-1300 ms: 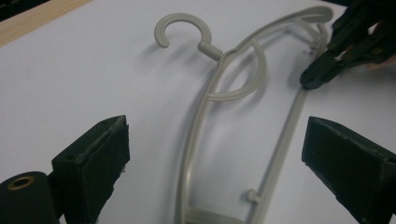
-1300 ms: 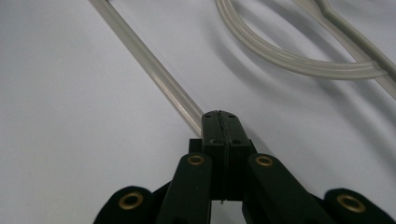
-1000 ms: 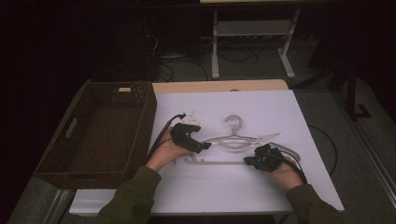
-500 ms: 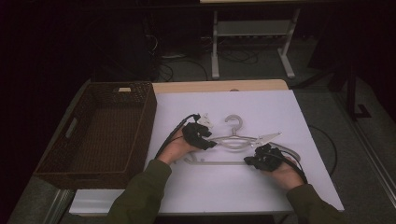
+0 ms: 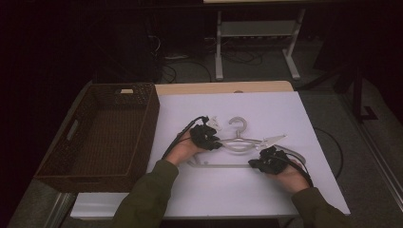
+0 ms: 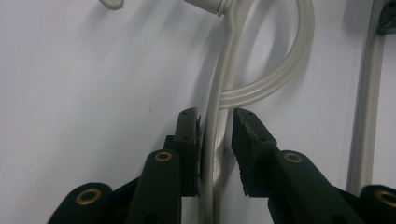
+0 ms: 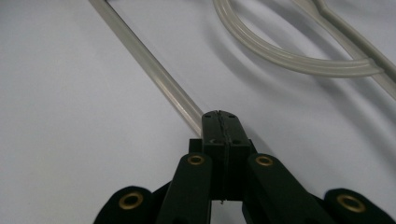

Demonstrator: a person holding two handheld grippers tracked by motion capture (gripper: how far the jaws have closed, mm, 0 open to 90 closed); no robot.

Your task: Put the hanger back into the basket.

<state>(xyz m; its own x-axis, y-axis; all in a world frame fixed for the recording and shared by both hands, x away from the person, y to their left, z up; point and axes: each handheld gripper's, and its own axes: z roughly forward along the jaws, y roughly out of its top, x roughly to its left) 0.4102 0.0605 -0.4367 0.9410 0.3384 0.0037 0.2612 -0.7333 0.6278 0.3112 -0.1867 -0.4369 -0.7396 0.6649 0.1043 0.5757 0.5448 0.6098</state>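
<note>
closely, fingers (image 6: 189,140) straddle hanger (image 6: 215,135).

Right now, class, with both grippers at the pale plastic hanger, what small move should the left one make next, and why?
Probably finish closing the left gripper: its jaws have just been closing, the pale plastic hanger arm runs between the fingers, yet a gap shows beside one finger. The right gripper is already shut at the bar.

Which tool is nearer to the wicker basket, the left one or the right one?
Left. The left tool is at the hanger's left shoulder, a short way right of the wicker basket. The right tool is at the hanger's bottom bar, farther right.
</note>
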